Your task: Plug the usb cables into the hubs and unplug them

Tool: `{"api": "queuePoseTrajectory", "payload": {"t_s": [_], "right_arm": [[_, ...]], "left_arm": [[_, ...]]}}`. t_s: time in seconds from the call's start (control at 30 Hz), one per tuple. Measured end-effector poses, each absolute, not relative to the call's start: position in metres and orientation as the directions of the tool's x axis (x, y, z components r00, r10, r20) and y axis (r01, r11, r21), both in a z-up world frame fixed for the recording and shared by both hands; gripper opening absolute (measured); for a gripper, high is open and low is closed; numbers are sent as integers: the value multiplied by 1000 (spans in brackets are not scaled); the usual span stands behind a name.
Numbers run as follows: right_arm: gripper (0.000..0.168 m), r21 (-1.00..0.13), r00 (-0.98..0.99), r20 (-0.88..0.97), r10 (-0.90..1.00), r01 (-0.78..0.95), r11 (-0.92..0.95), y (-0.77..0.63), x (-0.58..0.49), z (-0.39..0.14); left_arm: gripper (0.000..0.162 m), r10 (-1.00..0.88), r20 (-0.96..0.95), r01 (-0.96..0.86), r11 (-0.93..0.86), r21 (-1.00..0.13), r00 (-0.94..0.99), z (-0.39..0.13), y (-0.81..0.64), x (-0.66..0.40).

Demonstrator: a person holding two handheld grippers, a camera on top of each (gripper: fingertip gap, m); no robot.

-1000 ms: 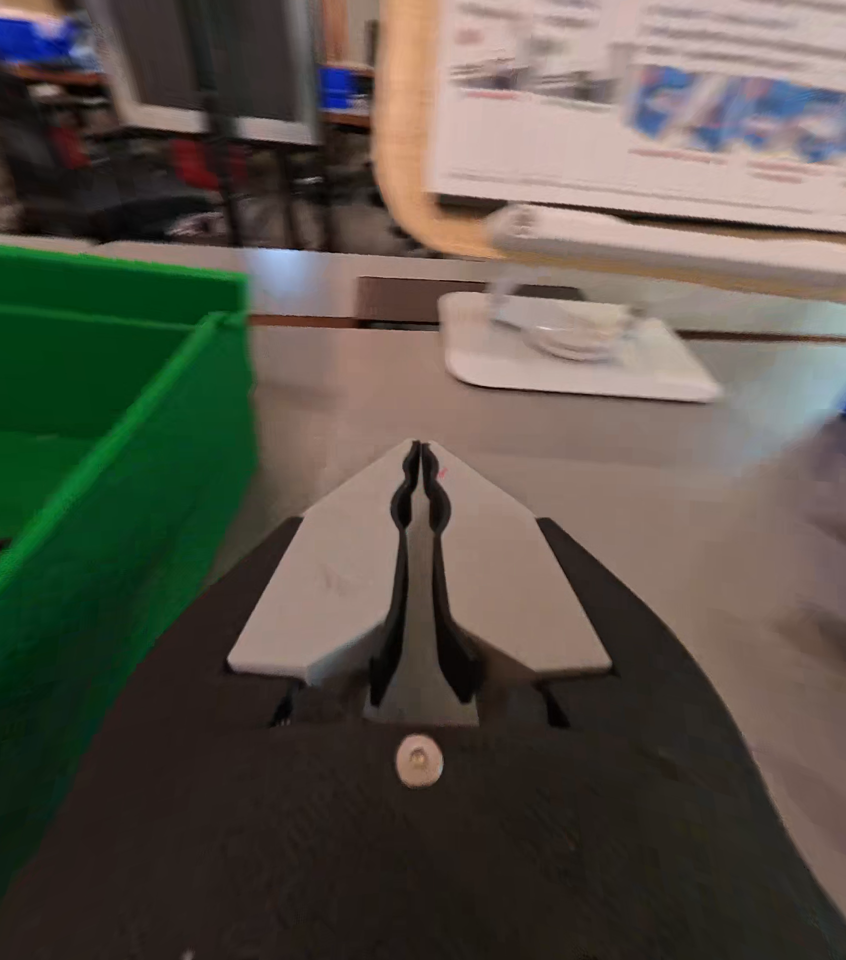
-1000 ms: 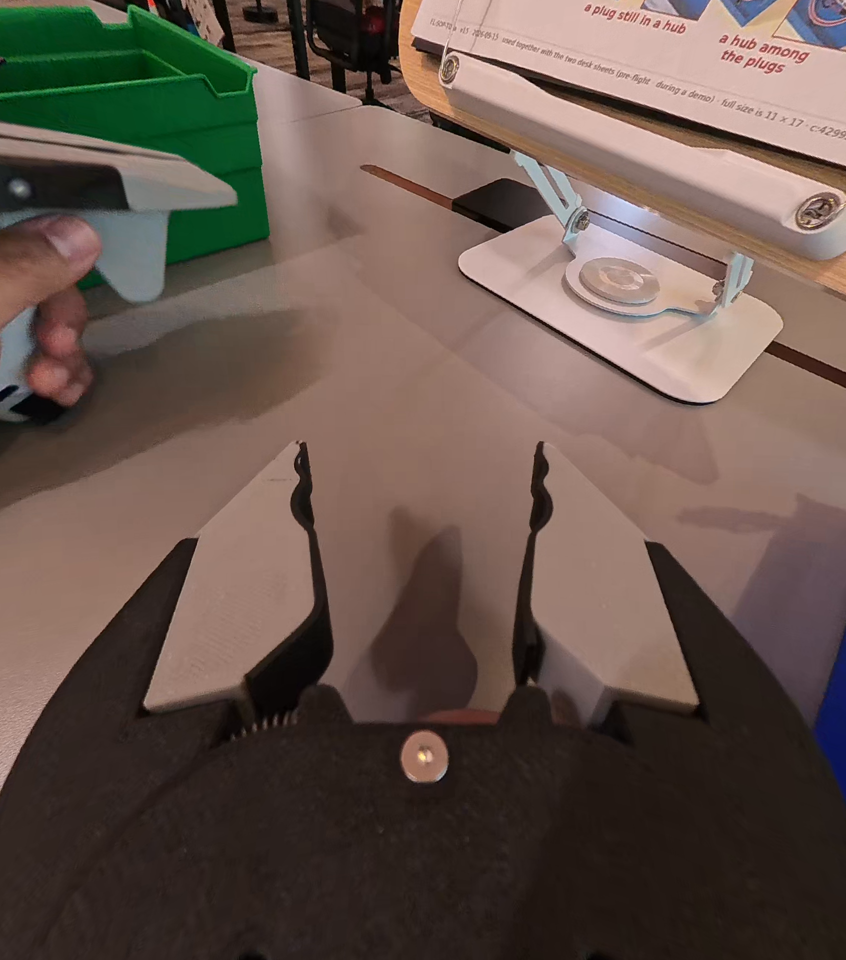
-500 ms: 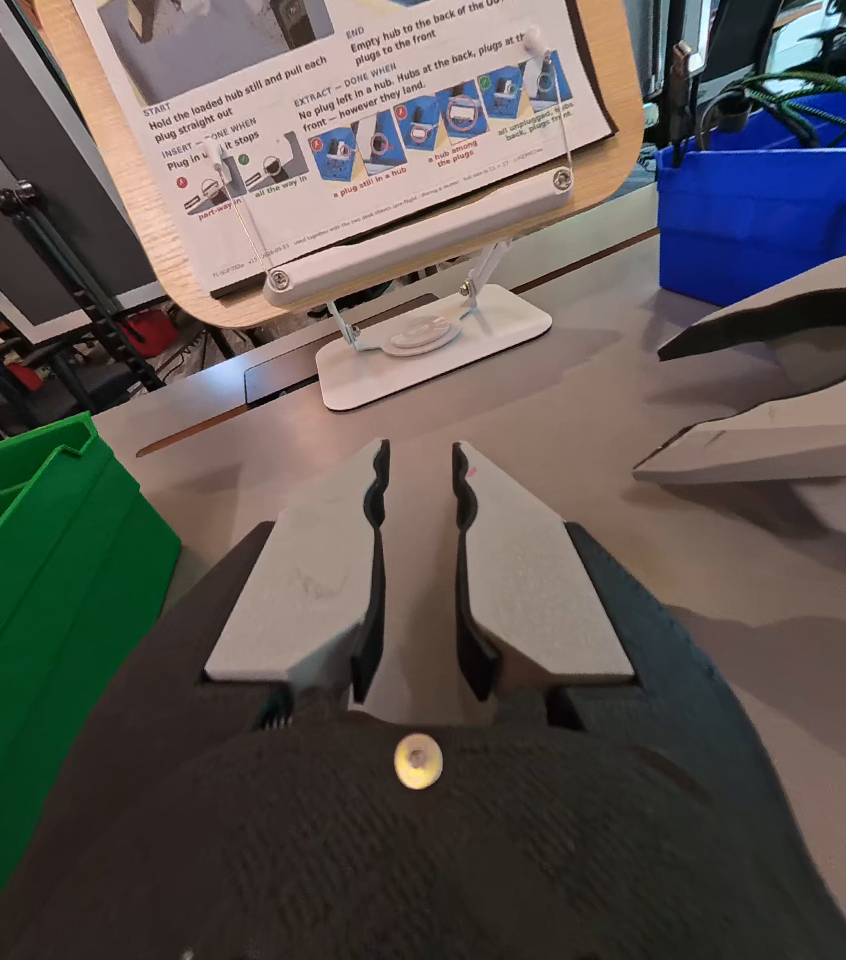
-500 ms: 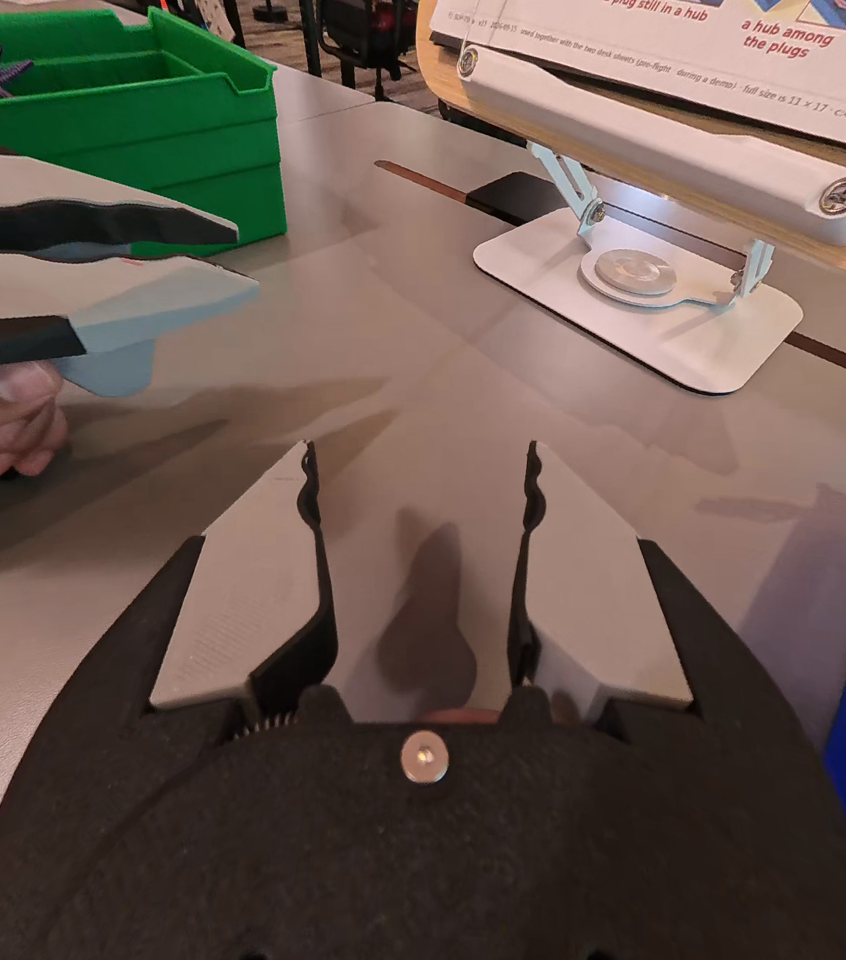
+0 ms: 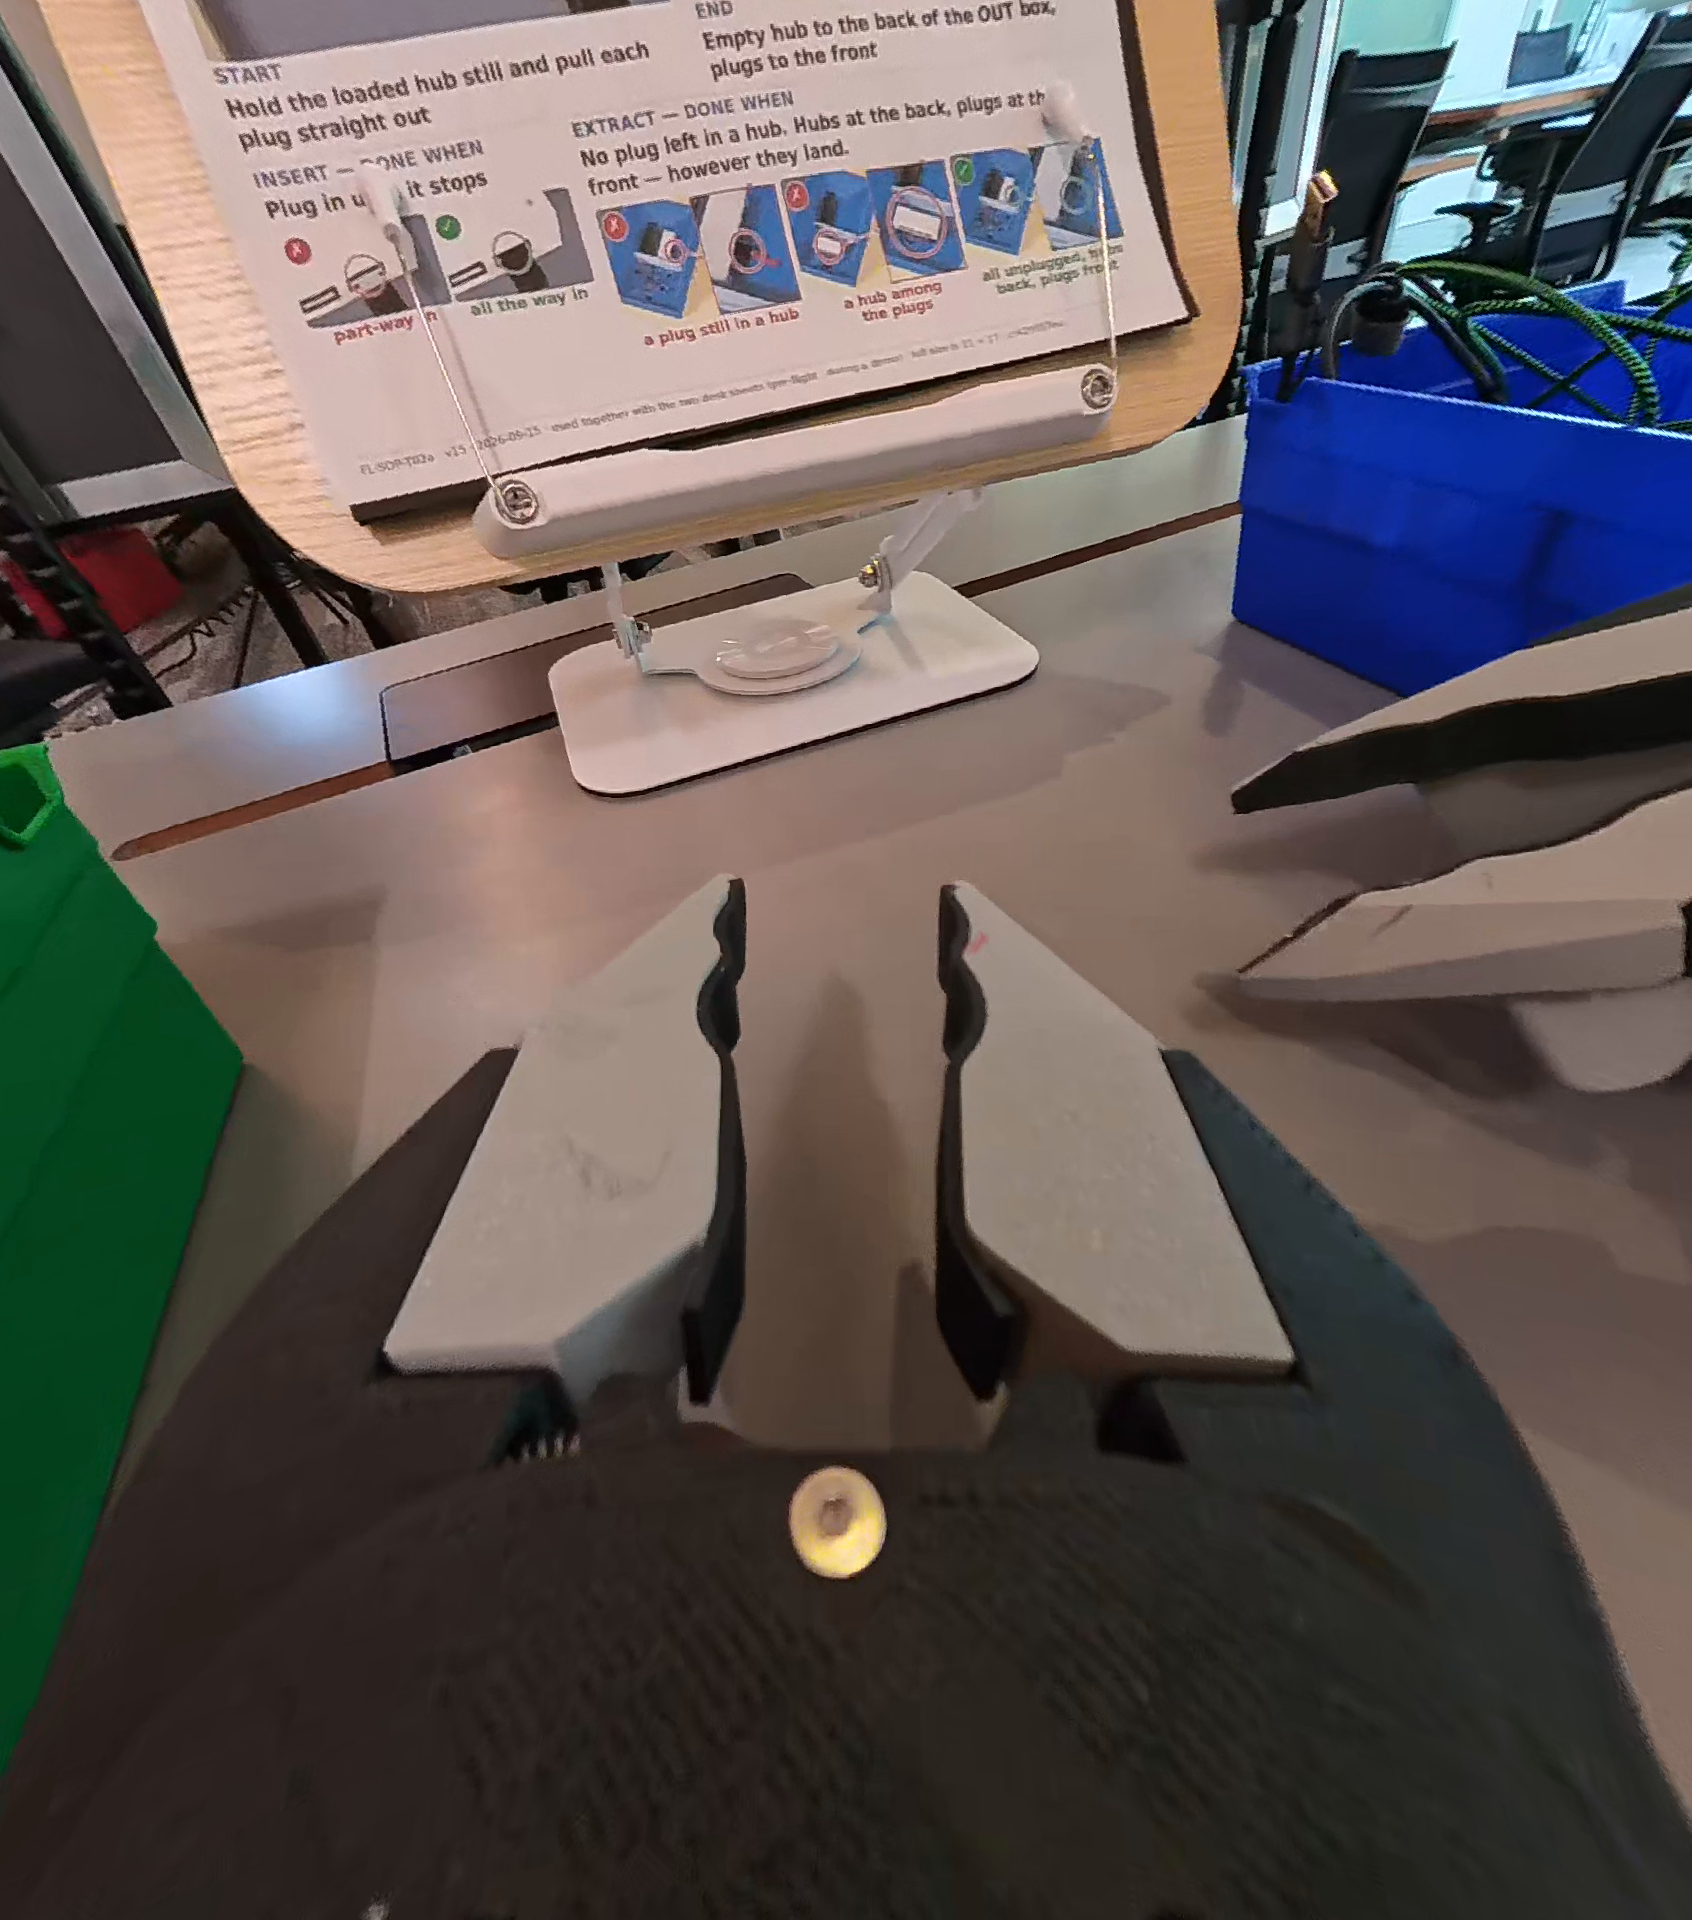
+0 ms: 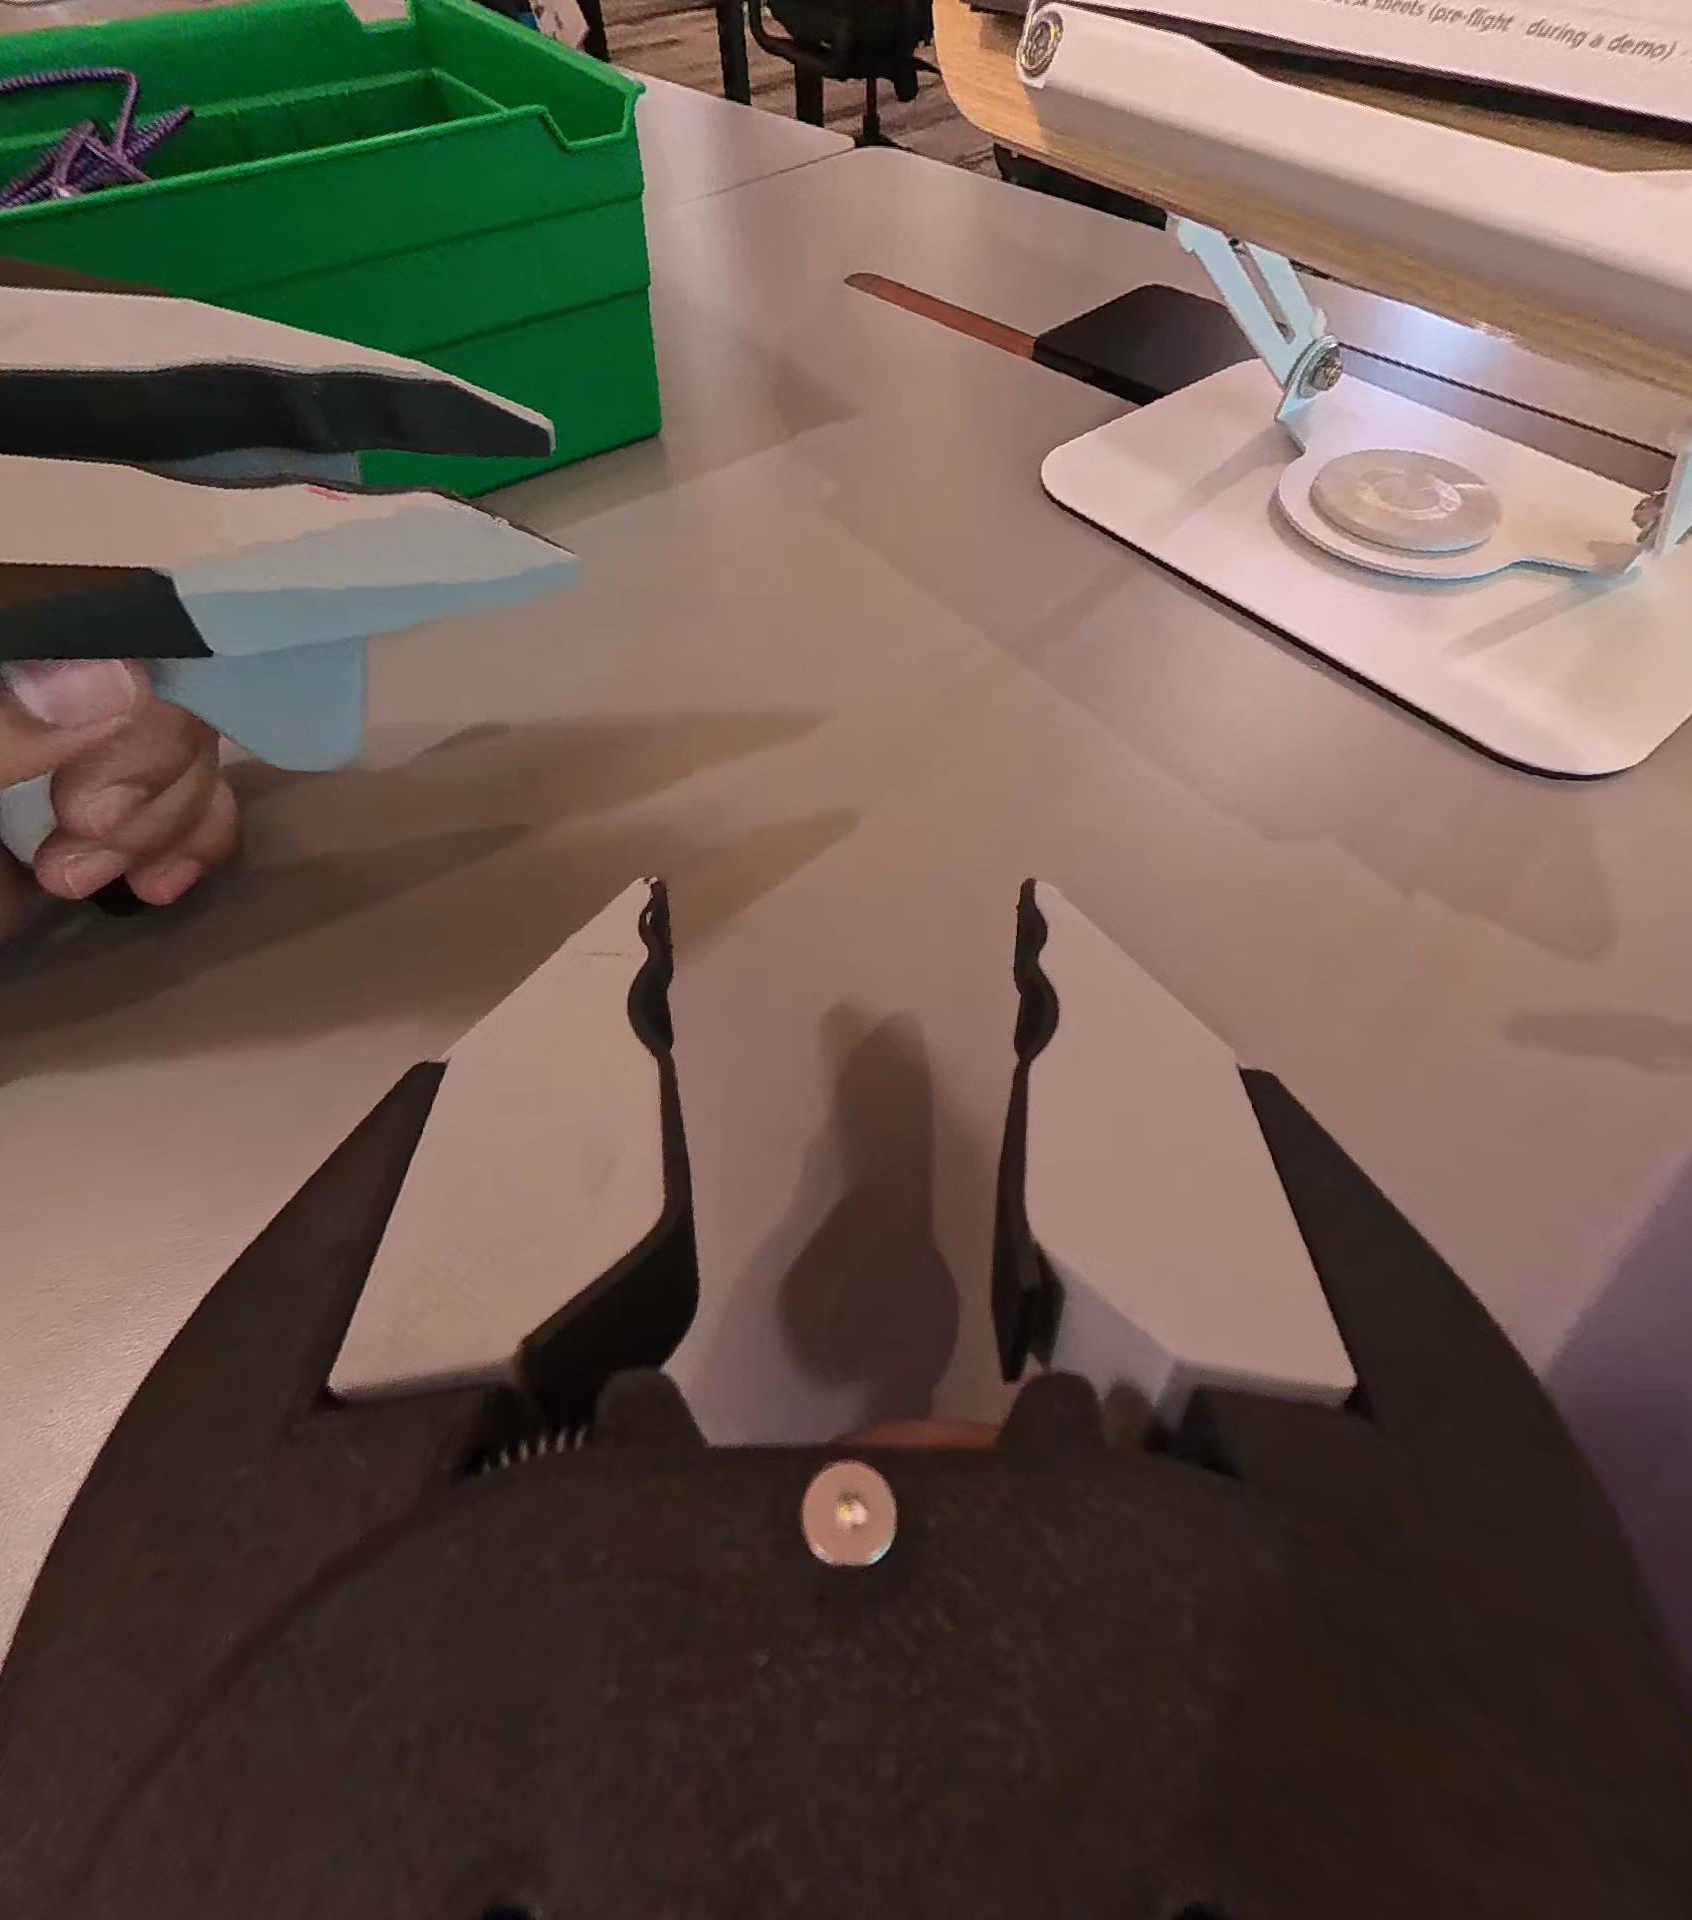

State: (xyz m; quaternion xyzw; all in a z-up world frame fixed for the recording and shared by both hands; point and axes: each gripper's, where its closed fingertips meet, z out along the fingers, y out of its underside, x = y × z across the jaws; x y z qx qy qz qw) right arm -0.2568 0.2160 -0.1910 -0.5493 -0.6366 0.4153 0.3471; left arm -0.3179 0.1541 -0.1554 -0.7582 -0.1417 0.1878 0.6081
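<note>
My left gripper is open and empty above the grey table. My right gripper is open and empty too, low over the table. Each shows in the other's view: the right one at the right edge, the left one at the left, held by a hand. A blue bin at the back right holds green-and-black braided cables. A green bin at the left holds a purple braided cable. No hub shows.
A wooden board with an instruction sheet stands on a white stand at the back centre, also in the right wrist view. The green bin's wall is close on my left. Chairs and desks lie beyond the table.
My left gripper swung right from the green bin toward the stand and opened from nearly shut. My right gripper moved slightly forward and stayed open.
</note>
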Motion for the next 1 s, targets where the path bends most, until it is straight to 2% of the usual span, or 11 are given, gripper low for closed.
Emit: {"api": "queuePoseTrajectory", "payload": {"t_s": [0.37, 0.63, 0.83, 1.0], "right_arm": [[64, -905, -178, 44, 983, 410, 115, 210, -254, -192], [66, -885, -170, 150, 974, 415, 209, 207, -249, -194], [73, -886, -58, 235, 970, 398, 238, 227, -240, -185], [80, -919, 11, 248, 969, 319, 232, 233, -226, -160]], "left_arm": [[27, 405, -133, -17, -279, -960, 905, -164, 164, -311], [27, 393, -251, -105, -356, -928, 885, -170, 172, -304], [40, 447, -268, -104, -358, -928, 853, -168, 162, -304], [47, 515, -248, -92, -309, -947, 820, -159, 145, -306]]}}
